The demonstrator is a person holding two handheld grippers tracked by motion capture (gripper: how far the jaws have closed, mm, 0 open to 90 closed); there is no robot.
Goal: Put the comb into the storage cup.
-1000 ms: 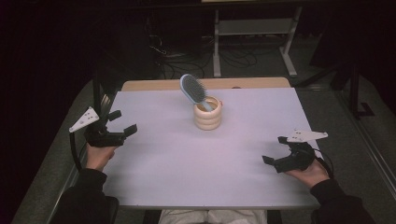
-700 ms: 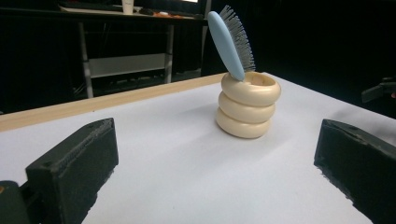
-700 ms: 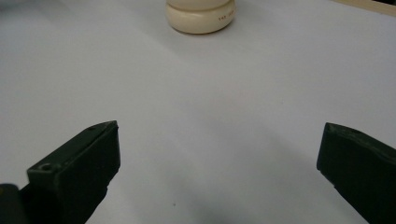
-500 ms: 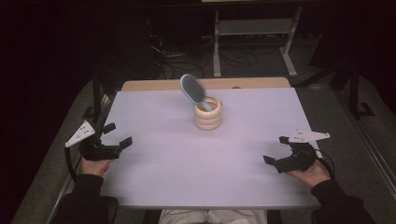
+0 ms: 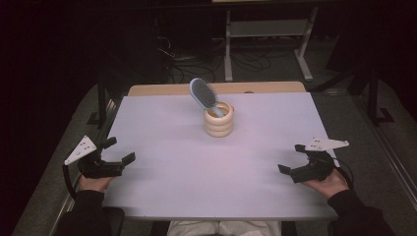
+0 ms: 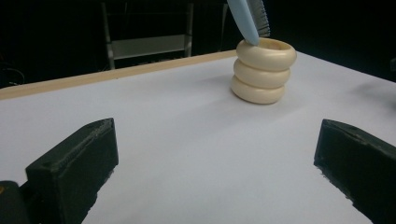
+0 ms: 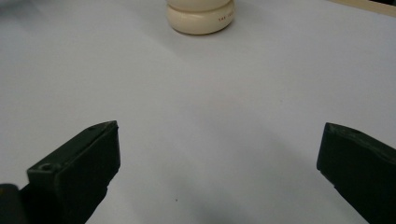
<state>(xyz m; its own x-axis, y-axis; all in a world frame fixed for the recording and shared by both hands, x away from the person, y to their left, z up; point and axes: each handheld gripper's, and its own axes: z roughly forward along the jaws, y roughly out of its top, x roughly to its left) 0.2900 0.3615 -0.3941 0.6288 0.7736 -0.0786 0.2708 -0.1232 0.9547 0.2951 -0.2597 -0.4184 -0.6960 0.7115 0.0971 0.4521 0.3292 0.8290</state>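
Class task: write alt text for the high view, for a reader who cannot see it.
A blue hairbrush stands handle-down, leaning left, in a cream ringed holder on a white table. Nearer the camera, the open left gripper and right gripper sit at the table's side edges, empty.

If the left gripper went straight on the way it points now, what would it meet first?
Probably bare table first, then likely the cream ringed holder with the brush; the holder sits right of centre, so it might pass just left.
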